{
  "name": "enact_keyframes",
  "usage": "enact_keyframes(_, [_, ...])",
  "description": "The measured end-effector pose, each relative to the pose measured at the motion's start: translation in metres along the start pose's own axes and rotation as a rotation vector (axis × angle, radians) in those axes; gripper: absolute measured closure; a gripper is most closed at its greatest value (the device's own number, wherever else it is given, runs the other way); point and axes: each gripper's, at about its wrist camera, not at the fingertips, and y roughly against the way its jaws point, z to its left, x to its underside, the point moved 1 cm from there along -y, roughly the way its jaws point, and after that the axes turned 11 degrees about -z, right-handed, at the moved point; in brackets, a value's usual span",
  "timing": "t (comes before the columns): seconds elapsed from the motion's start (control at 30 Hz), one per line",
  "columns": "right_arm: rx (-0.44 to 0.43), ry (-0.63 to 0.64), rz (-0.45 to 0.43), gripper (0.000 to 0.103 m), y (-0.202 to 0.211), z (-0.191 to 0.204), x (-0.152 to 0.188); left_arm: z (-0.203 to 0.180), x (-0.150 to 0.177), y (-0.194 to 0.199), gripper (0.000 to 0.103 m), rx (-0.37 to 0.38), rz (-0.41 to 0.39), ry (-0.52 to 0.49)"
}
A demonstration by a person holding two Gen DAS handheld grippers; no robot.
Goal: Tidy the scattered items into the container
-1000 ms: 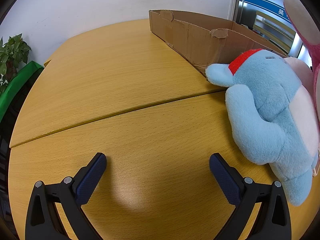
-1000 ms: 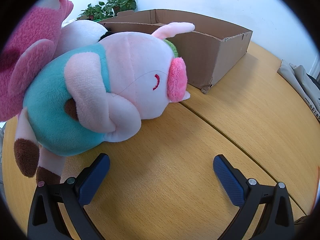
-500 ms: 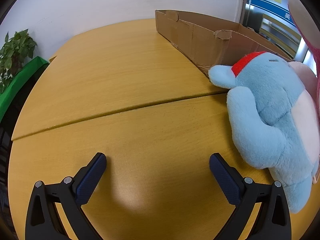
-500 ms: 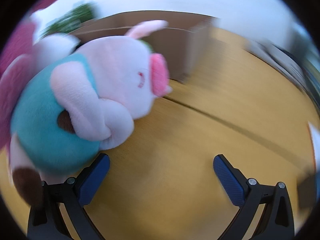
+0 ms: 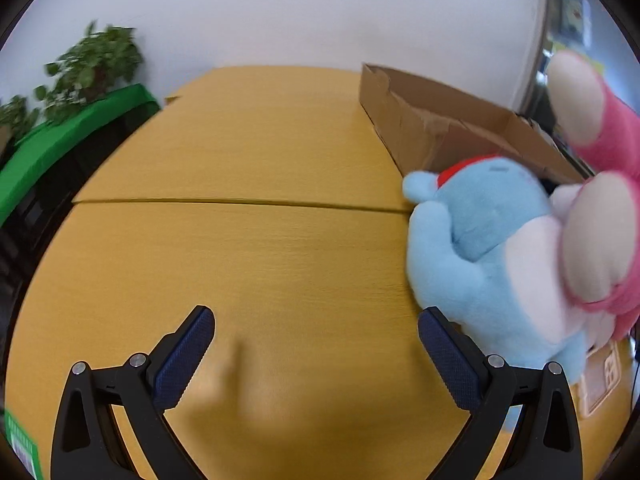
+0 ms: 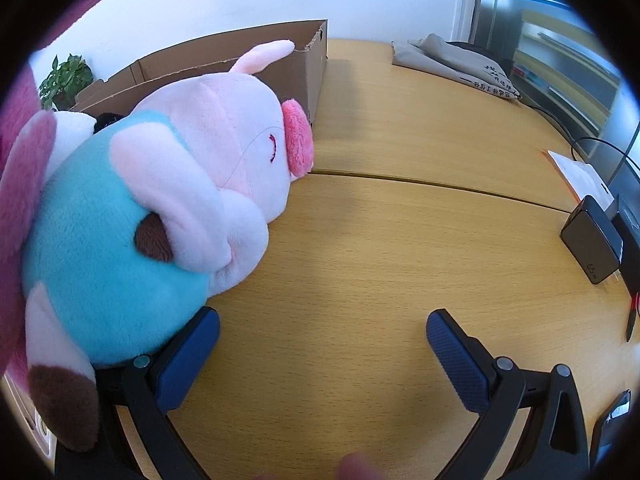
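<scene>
A light blue plush (image 5: 488, 256) with a red collar lies at the right of the left wrist view, against the cardboard box (image 5: 432, 128). A pink plush (image 5: 600, 208) leans over it. My left gripper (image 5: 316, 344) is open above bare table, its right finger beside the blue plush. In the right wrist view a pink pig plush in a teal outfit (image 6: 160, 216) lies in front of the cardboard box (image 6: 224, 64), with a pink plush (image 6: 16, 184) at the far left. My right gripper (image 6: 322, 344) is open, its left finger under the pig's teal body.
The wooden table (image 6: 400, 240) has a seam across it. A grey cloth bag (image 6: 452, 64), a black charger (image 6: 592, 248), cables and papers (image 6: 580, 172) lie to the right. A potted plant (image 5: 88, 68) and green surface (image 5: 60, 136) stand left of the table.
Both wrist views have swung: the left one leftward, the right one rightward, showing more table and the charger. The plush toys stay put. Both grippers remain open.
</scene>
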Motion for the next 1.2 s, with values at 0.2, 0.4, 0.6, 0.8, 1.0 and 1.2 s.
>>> enact_keyframes(0.2, [0.010, -0.002, 0.007, 0.000, 0.008, 0.007, 0.006, -0.047, 0.015, 0.063, 0.000, -0.053, -0.032, 0.024])
enact_keyframes(0.4, [0.005, -0.075, 0.058, 0.000, 0.037, 0.002, 0.021, -0.115, 0.022, 0.116, 0.000, -0.031, -0.085, -0.024])
enact_keyframes(0.6, [0.020, -0.146, -0.015, 0.001, 0.130, 0.023, 0.019, -0.161, 0.009, 0.157, 0.000, 0.018, -0.132, -0.050])
enact_keyframes(0.8, [0.055, -0.058, -0.118, 0.001, 0.210, 0.093, 0.005, -0.196, 0.001, 0.179, 0.000, 0.012, -0.162, -0.106])
enact_keyframes(1.0, [0.042, 0.002, -0.176, 0.001, 0.244, 0.157, -0.008, -0.199, 0.004, 0.193, 0.000, 0.044, -0.178, -0.077])
enact_keyframes(1.2, [0.087, 0.043, -0.161, 0.001, 0.251, 0.191, -0.016, -0.189, 0.001, 0.193, 0.000, 0.092, -0.191, -0.055])
